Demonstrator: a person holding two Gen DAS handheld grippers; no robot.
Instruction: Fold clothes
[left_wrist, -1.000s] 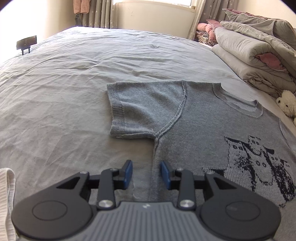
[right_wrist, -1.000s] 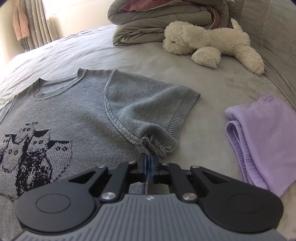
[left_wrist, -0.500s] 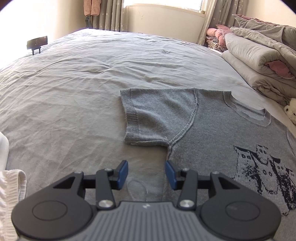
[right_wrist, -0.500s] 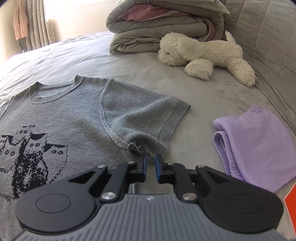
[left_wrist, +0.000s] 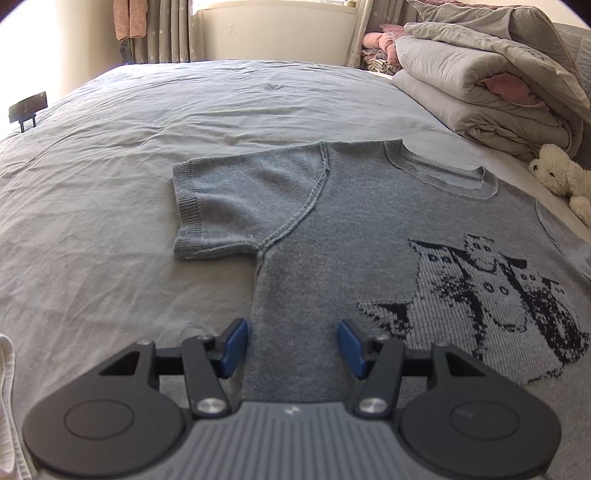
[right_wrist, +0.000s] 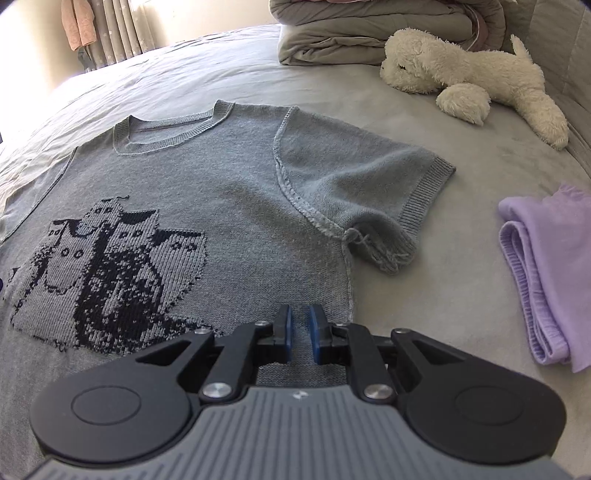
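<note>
**Left wrist view: sweater lying flat ahead of both tongs**

I am holding the left tongs (left_wrist: 291, 345) apart, having just been widening them, straddling the sweater's (left_wrist: 351, 236) side edge without gripping. The right tongs (right_wrist: 300, 334) are standing slightly apart, empty, over the opposite flank. The sweater is running lengthwise away from me, its sleeves spreading outward; beyond it the bed (left_wrist: 147, 122) is giving open room.

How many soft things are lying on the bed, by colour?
Grey: 2, the knitted sweater and the folded duvet
Purple: 1, the folded garment
Cream: 1, the plush dog
Total: 4
</note>
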